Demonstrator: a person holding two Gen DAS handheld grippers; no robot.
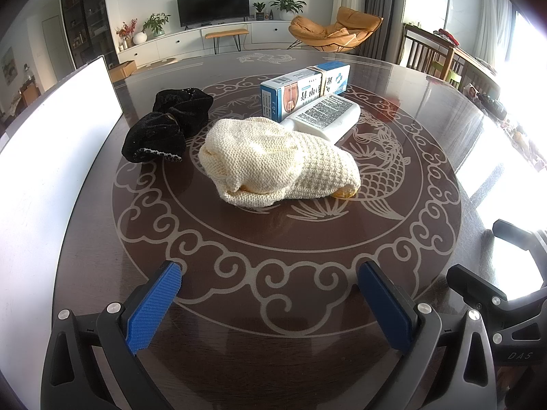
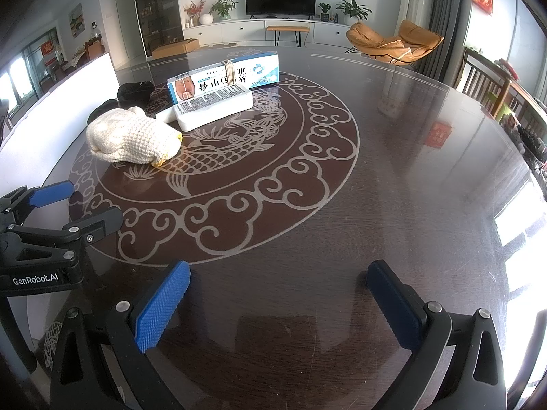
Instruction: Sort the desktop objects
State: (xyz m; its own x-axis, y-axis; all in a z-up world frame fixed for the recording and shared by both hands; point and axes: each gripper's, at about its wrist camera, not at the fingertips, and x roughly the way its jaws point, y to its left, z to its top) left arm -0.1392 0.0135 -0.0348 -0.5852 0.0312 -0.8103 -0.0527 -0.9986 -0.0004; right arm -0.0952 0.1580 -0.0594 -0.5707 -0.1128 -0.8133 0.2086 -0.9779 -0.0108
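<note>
Blue ribbed pads on both tools, left tool (image 1: pixel 268 294) and right tool (image 2: pixel 278 295), spread wide and holding nothing, low over the dark glossy bench (image 2: pixel 393 177); "GenRobot.AI" reads on the left one's side. Further in sits a cream knitted cloth (image 1: pixel 273 164), a black velvet scrunchie (image 1: pixel 167 126) just left, then a white bottle (image 1: pixel 324 118) touching a blue-white box (image 1: pixel 304 85).

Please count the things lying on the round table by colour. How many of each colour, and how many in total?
Black: 1, velvet scrunchie
Cream: 1, knitted cloth
White: 1, flat bottle
Blue and white: 1, long box
Total: 4
</note>
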